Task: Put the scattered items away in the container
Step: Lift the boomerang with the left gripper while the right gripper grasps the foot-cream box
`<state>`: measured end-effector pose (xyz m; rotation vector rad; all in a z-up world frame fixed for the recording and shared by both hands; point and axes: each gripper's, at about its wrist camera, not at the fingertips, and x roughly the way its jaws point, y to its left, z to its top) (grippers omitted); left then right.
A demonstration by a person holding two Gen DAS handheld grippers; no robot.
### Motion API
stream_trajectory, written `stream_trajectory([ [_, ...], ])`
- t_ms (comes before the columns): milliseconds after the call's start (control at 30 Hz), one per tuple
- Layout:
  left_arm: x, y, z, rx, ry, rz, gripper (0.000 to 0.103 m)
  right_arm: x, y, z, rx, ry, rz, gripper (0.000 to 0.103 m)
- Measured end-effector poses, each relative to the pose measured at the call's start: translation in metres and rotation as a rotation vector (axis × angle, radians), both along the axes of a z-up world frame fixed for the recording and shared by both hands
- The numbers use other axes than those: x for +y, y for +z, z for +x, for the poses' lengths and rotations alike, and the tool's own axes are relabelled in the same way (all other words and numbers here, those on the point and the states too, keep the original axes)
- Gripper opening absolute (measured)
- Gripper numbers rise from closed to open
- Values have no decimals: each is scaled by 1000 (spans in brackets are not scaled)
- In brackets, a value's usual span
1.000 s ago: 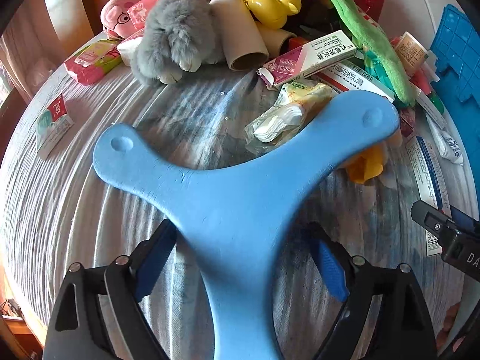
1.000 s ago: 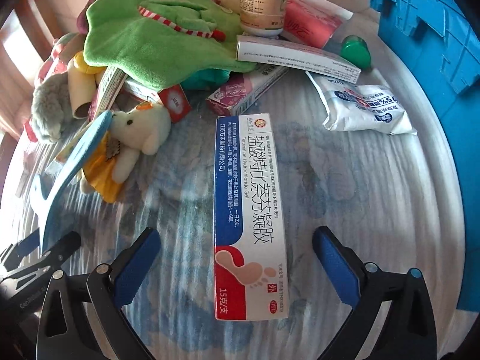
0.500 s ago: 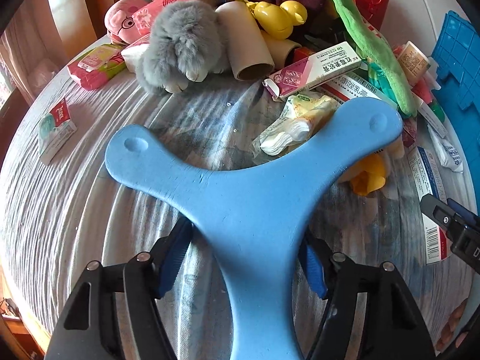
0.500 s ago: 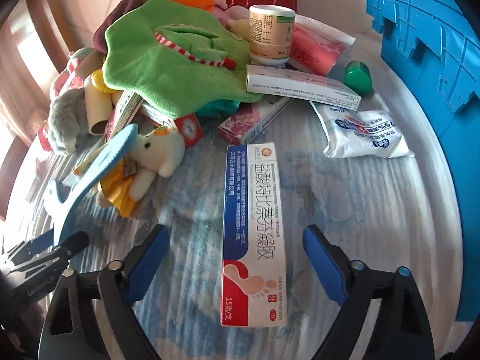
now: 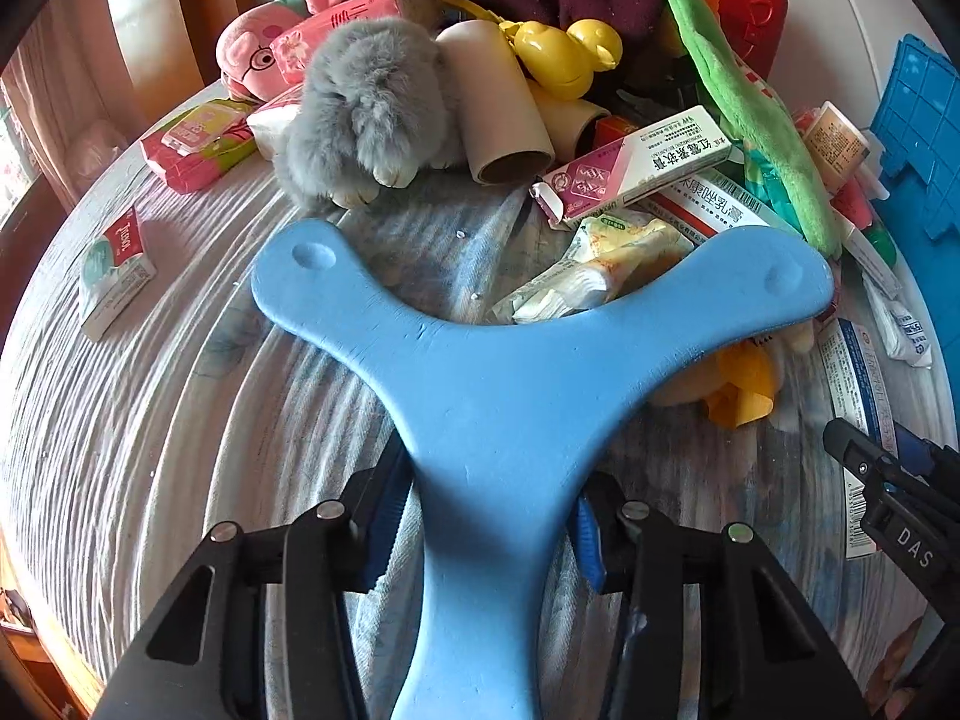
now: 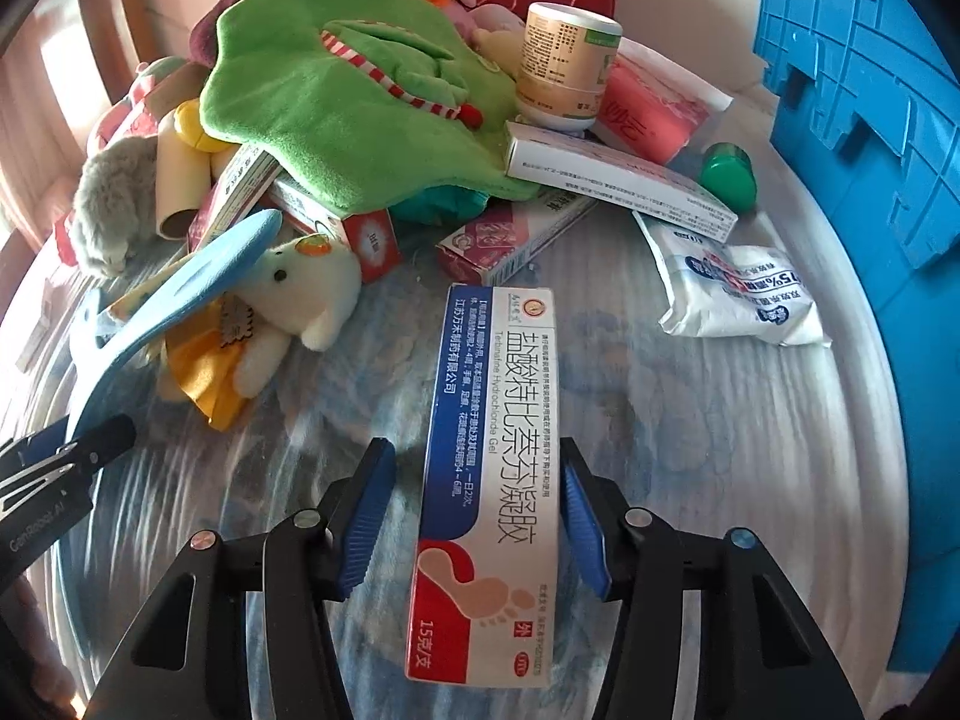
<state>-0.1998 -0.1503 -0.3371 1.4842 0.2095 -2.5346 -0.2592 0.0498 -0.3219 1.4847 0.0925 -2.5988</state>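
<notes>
While most clutter is still heaped beside the blue container [image 6: 870, 96] | left gripper [image 5: 486, 516] is being closed around the blue three-armed toy [image 5: 516, 372] | right gripper [image 6: 468, 516] is being closed around the ointment box [image 6: 492, 468], one pad not yet touching | nothing is seen binned.

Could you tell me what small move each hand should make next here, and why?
Probably finish closing both tongs before lifting. The left tongs are closing with the stem of the blue three-armed toy between them, and the right tongs are closing around the gel box, with a gap still showing at its left side. The blue crate stands to the right.
</notes>
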Motion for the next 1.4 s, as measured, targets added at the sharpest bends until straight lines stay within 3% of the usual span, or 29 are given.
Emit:
stream_trajectory([
  [133, 2, 13, 5, 27, -3, -34, 40, -6, 4, 1, -13, 23, -9, 41],
  [367, -5, 34, 12, 50, 4, -66, 22, -21, 20, 6, -10, 58, -30, 40],
  [867, -13, 75, 9, 127, -26, -86, 8, -21, 34, 35, 26, 85, -44, 39],
  [1133, -13, 116, 5, 209, -54, -92, 8, -32, 82, 33, 120, 110, -73, 39],
  [1400, -4, 183, 6, 344, -109, -88, 8, -42, 150, 35, 250, 116, -75, 39],
])
